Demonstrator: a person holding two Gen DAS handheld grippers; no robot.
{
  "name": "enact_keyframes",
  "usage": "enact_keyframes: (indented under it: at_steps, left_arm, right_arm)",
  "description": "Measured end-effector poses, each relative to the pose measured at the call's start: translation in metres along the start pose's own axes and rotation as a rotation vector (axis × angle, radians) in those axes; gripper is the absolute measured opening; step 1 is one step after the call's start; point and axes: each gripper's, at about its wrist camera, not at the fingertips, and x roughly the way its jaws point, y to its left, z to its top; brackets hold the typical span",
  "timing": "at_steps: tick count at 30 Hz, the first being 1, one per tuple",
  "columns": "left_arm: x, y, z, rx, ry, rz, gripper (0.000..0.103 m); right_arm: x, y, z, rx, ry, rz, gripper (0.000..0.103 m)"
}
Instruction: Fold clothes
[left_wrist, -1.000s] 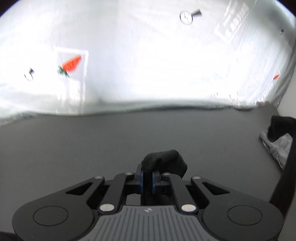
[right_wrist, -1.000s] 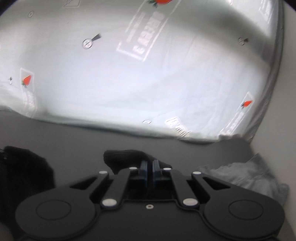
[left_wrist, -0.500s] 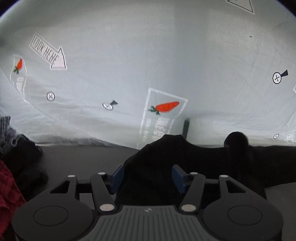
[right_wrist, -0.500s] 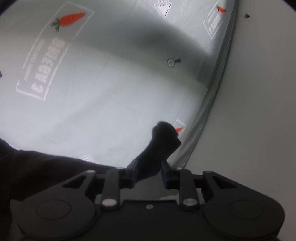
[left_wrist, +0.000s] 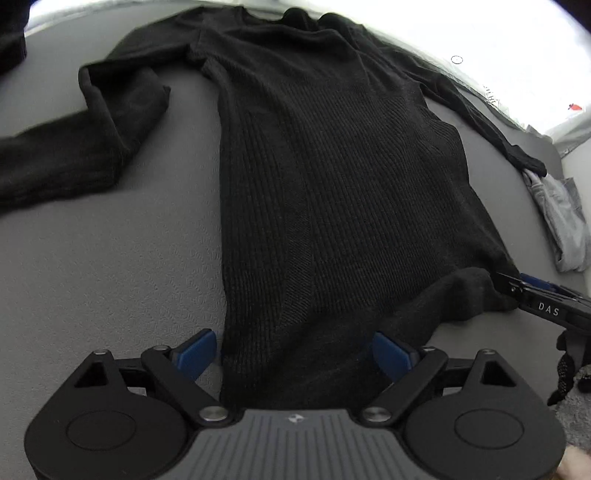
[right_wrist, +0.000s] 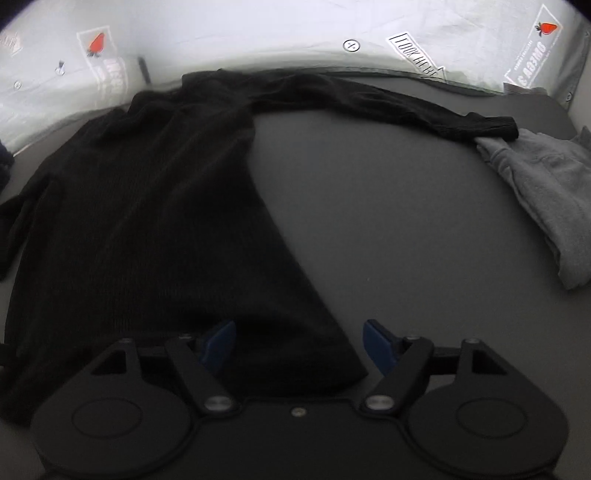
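because the sweater (left_wrist: 332, 177) lies flat on the table (left_wrist: 110, 266) with its hem at 6 o'clock, risk sits in the sleeves: the 9 o'clock sleeve (left_wrist: 92, 125) is doubled over and could bunch in a fold; the other cuff (right_wrist: 491, 127) touches grey cloth (right_wrist: 546, 192) at 2 o'clock and may drag it. left gripper (left_wrist: 291, 352) is low over the hem, jaws wide, empty. right gripper (right_wrist: 299, 341) likewise, over the hem corner.
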Motion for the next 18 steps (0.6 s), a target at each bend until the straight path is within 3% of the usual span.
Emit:
enact_keyframes:
  at_steps: [1, 2, 3, 4, 8, 12, 15, 18]
  left_arm:
    - [0.000, -0.006, -0.001, 0.036, -0.024, 0.036, 0.075]
    - [-0.001, -0.013, -0.002, 0.072, -0.049, 0.073, 0.060]
    - [0.000, -0.017, -0.003, 0.097, -0.082, 0.131, 0.026]
    - [0.000, -0.018, -0.004, 0.107, -0.099, 0.177, 0.010]
    - [-0.011, -0.001, -0.010, 0.025, -0.161, 0.175, 0.008]
    - [-0.056, 0.019, -0.028, -0.060, -0.230, 0.145, 0.007]
    - [-0.094, 0.029, -0.050, -0.086, -0.234, 0.136, 0.007]
    - [-0.096, 0.028, -0.068, -0.049, -0.168, 0.163, 0.010]
  right_arm:
    - [-0.003, 0.005, -0.008, -0.035, -0.054, -0.009, 0.065]
    - [-0.006, 0.009, -0.012, -0.051, -0.084, 0.012, 0.044]
    - [-0.007, 0.010, -0.012, -0.053, -0.093, 0.037, 0.032]
    - [-0.009, 0.014, -0.011, -0.066, -0.096, 0.022, 0.007]
    - [-0.028, 0.017, -0.009, -0.075, -0.127, 0.009, 0.004]
    - [-0.076, 0.001, -0.023, 0.018, -0.161, 0.088, 0.003]
    - [-0.115, -0.004, -0.044, 0.027, -0.144, 0.152, 0.003]
    - [-0.134, 0.001, -0.069, -0.019, -0.067, 0.197, 0.003]
